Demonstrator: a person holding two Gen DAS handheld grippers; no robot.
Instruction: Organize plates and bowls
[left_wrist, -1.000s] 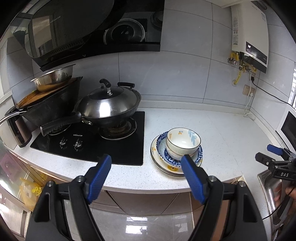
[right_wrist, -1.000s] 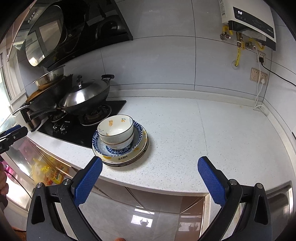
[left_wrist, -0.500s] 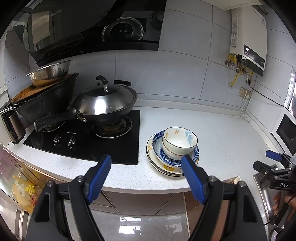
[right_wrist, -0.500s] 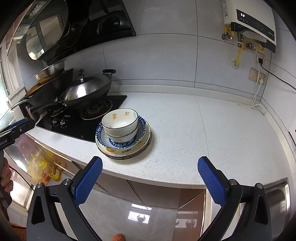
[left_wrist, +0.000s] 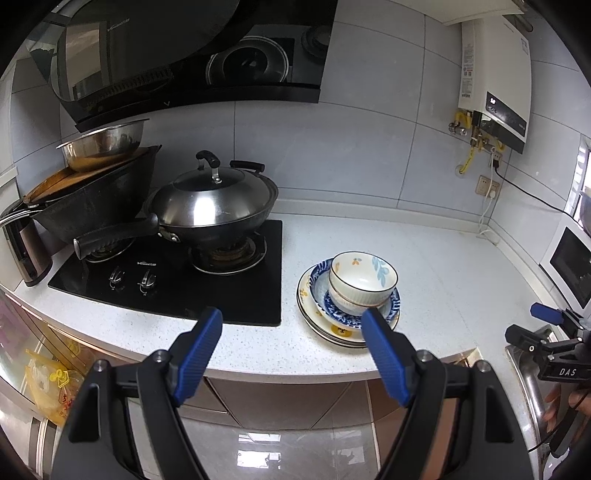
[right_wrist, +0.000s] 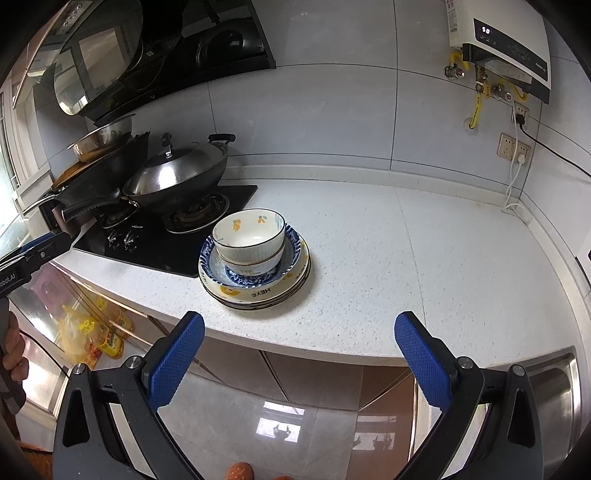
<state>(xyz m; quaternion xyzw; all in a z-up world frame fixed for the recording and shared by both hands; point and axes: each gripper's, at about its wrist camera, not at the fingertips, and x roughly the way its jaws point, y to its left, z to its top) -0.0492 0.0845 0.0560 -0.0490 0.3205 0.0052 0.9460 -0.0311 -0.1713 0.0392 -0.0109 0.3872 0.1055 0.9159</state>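
Observation:
A stack of dishes sits near the counter's front edge, right of the hob. On top are two nested white bowls (left_wrist: 364, 280) (right_wrist: 250, 236) with flower prints, inside a blue-patterned deep plate (left_wrist: 394, 299) (right_wrist: 293, 251), on several cream plates (left_wrist: 340, 330) (right_wrist: 258, 293). My left gripper (left_wrist: 291, 323) hangs open in front of the counter edge, short of the stack, nothing between its blue pads. My right gripper (right_wrist: 299, 326) is also open and empty, in front of the counter and right of the stack.
A black gas hob (left_wrist: 177, 277) carries a lidded steel wok (left_wrist: 214, 206) and a dark pan stacked with a steel basin (left_wrist: 103, 144). A range hood (left_wrist: 192, 55) hangs above. A water heater (left_wrist: 491, 85) is on the wall. A steel sink (right_wrist: 554, 391) lies at the right.
Both views have shifted slightly, so the dish stack sits a little further right in each. Both grippers stay open and empty.

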